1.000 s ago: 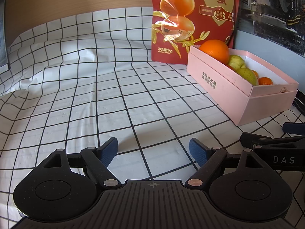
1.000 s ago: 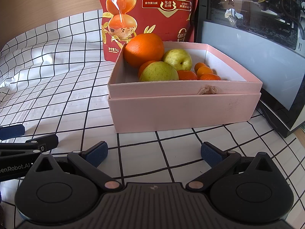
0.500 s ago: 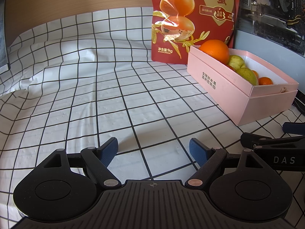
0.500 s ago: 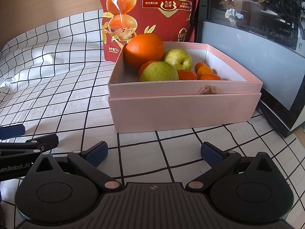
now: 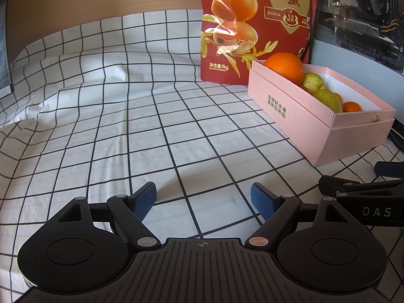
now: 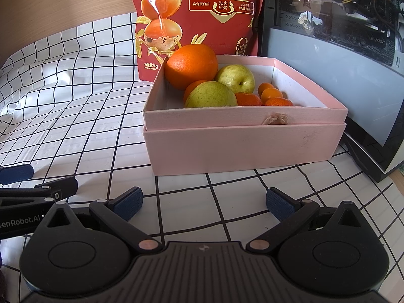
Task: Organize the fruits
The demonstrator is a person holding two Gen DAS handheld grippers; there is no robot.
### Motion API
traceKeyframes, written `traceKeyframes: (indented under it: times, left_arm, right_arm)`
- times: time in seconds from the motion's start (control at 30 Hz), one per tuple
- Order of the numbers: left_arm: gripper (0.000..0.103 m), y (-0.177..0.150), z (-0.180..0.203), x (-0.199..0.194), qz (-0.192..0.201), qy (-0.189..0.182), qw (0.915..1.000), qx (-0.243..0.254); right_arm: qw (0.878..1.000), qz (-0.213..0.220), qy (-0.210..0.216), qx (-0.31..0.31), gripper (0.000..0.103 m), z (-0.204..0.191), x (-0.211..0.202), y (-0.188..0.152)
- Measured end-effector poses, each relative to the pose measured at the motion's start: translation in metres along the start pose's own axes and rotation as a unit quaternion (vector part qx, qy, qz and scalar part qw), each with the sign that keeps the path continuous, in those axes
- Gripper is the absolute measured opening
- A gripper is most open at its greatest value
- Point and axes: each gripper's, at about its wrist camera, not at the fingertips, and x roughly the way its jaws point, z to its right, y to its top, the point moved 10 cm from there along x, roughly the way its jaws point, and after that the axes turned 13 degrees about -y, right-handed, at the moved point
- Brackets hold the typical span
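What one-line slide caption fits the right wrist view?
Open right gripper faces a pink box holding a large orange, two pears and small oranges.

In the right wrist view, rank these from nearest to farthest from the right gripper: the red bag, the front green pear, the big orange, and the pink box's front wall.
From the right gripper:
1. Pink box, front wall, straight ahead.
2. Front green pear, just behind that wall, left of centre.
3. Big orange, back left corner of the box.
4. Red bag, standing behind the box.

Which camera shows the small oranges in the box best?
The right wrist view: it looks over the box's near wall onto the small oranges. The left wrist view sees the box side-on, so only one or two show.
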Motion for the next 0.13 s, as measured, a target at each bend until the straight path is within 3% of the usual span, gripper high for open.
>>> traceKeyframes:
  times: [0.13]
  left_arm:
    - [0.087, -0.0001, 0.0004, -0.0002, 0.0, 0.0, 1.0, -0.001]
  right_arm:
    - [1.0, 0.0, 0.0, 0.0, 0.103, 0.0001, 0.0, 0.0]
